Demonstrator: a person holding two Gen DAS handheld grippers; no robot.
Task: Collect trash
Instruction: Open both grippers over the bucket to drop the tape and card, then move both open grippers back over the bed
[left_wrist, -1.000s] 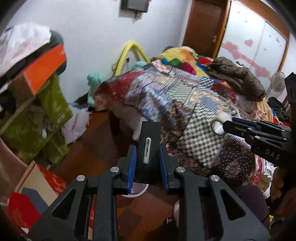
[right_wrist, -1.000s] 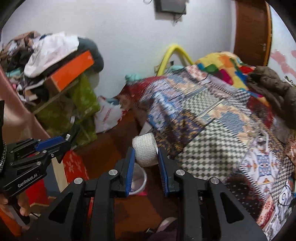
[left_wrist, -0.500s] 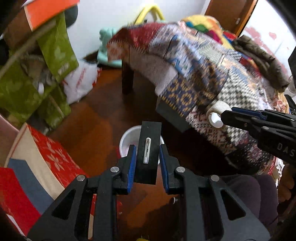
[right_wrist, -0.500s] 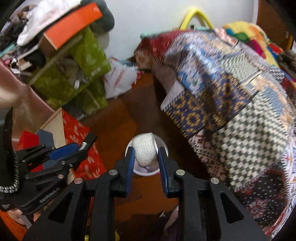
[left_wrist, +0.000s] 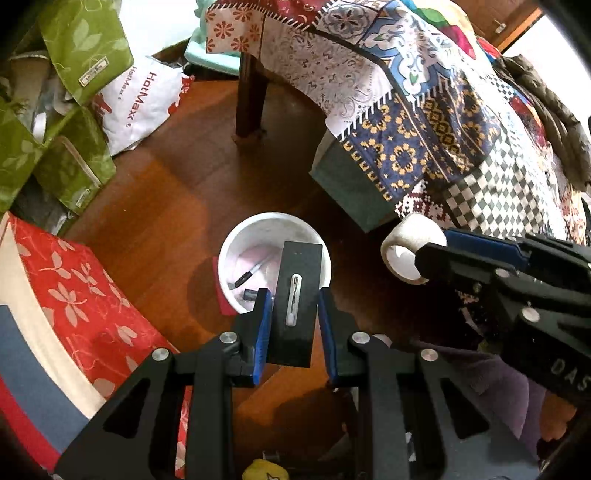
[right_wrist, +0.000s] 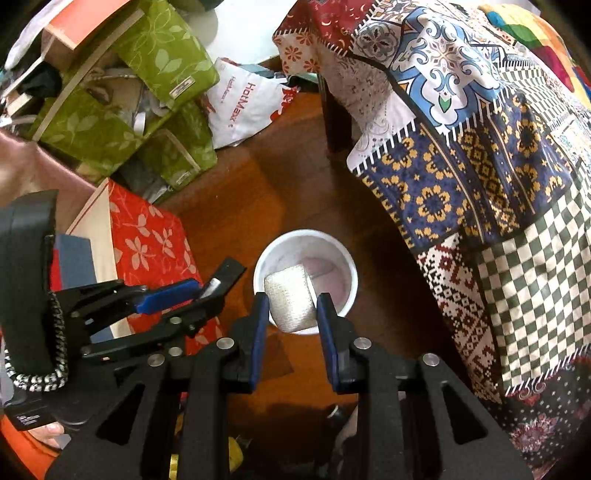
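Note:
A white round bin (left_wrist: 258, 225) stands on the wooden floor, with a pen and small scraps inside; it also shows in the right wrist view (right_wrist: 351, 273). My left gripper (left_wrist: 293, 314) is shut on a flat black card with a safety pin (left_wrist: 297, 295), held above the bin's near rim. My right gripper (right_wrist: 291, 314) is shut on a white roll of bandage tape (right_wrist: 290, 299), held over the bin's near edge. The roll (left_wrist: 406, 251) and right gripper also show at the right of the left wrist view.
A bed with a patchwork quilt (right_wrist: 480, 147) fills the right side, its dark leg (left_wrist: 251, 96) beyond the bin. Green leaf-print bags (right_wrist: 110, 110), a white HotMax bag (left_wrist: 140, 99) and a red flowered box (right_wrist: 147, 240) crowd the left.
Both grippers have tilted down from the bed and wall toward the floor and come closer over the white bin, each still holding its item.

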